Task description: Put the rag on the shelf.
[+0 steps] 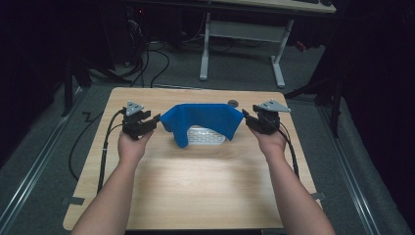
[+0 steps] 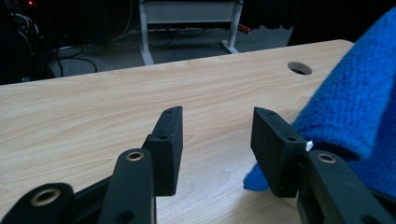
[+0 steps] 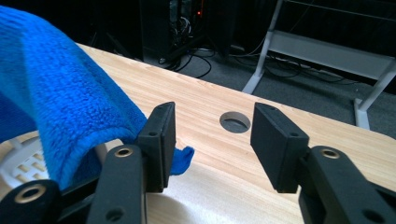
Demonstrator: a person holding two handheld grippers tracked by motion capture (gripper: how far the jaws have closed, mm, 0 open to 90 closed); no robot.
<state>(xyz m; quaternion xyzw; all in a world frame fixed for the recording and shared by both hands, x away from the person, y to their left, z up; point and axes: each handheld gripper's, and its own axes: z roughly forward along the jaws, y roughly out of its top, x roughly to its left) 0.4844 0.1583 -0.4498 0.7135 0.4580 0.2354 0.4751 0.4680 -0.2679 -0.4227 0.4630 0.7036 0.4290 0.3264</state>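
Note:
A blue towel [image 1: 203, 120] lies draped over a white slotted basket [image 1: 205, 136] at the back middle of the wooden table [image 1: 195, 181]. My left gripper [image 1: 155, 121] sits just left of the towel, open, with nothing between its jaws. In the left gripper view the towel [image 2: 359, 107] hangs beside the right jaw of the open gripper [image 2: 217, 140]. My right gripper [image 1: 245, 119] is just right of the towel, open and empty. In the right gripper view the towel [image 3: 60, 98] rests against the outside of the left jaw of the gripper [image 3: 212, 140], with the basket [image 3: 23, 168] underneath.
A round cable hole [image 1: 233, 103] is in the table near its back edge, behind the towel. A white desk frame [image 1: 242, 34] stands on the grey floor beyond the table. Cables trail from both grippers off the table sides.

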